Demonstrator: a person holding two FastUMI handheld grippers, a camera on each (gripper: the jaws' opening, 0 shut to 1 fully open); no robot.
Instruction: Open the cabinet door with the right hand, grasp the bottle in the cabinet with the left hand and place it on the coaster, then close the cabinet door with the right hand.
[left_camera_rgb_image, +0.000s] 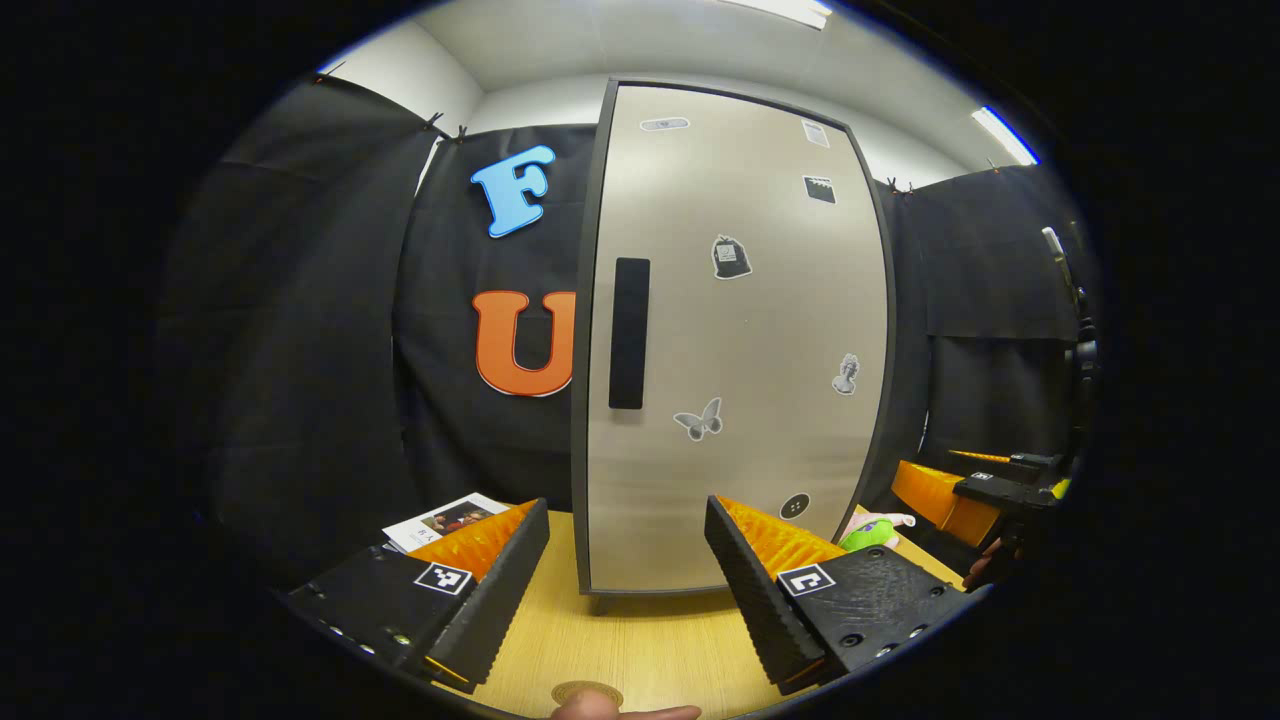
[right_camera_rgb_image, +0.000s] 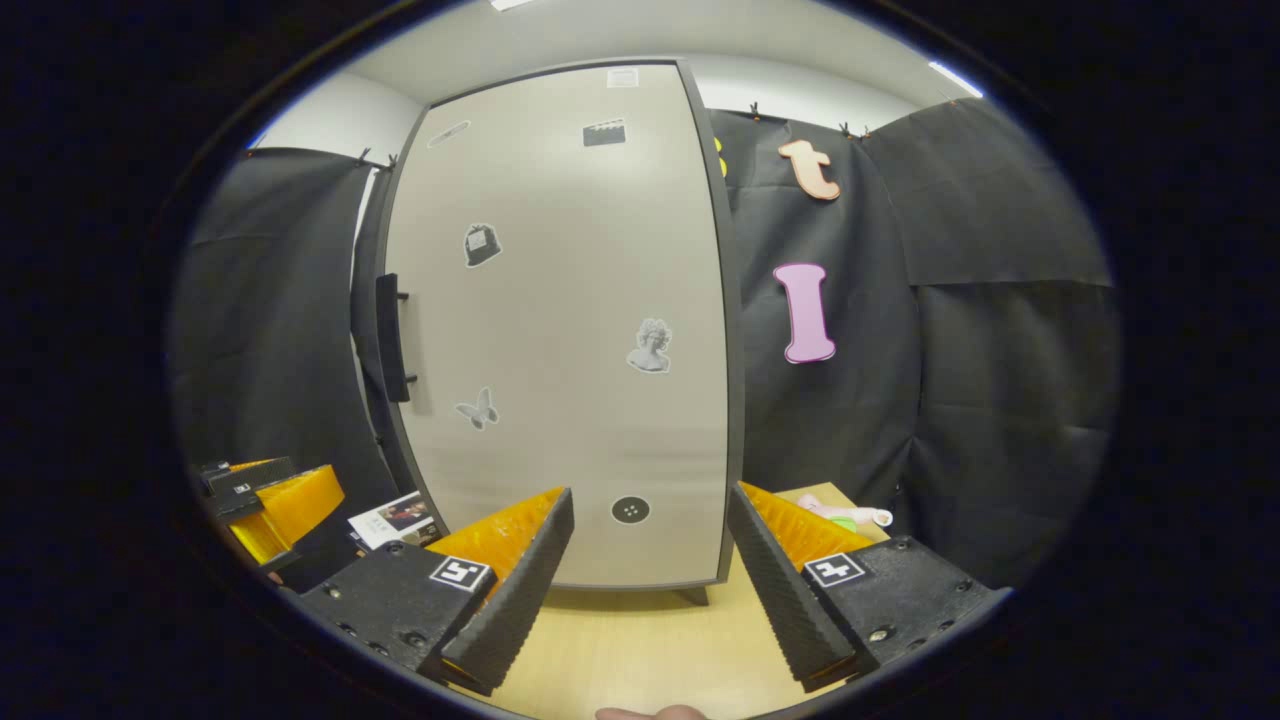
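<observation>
Left gripper view: cabinet door (left_camera_rgb_image: 735, 340) closed; both hand-held grippers (left_camera_rgb_image: 628, 590) (right_camera_rgb_image: 650, 585) agape, holding nothing.

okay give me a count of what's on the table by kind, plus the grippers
Cabinet: 1
Booklet: 1
Soft toy: 1
Coaster: 1
Grippers: 2, left gripper, right gripper
Total: 6
</observation>
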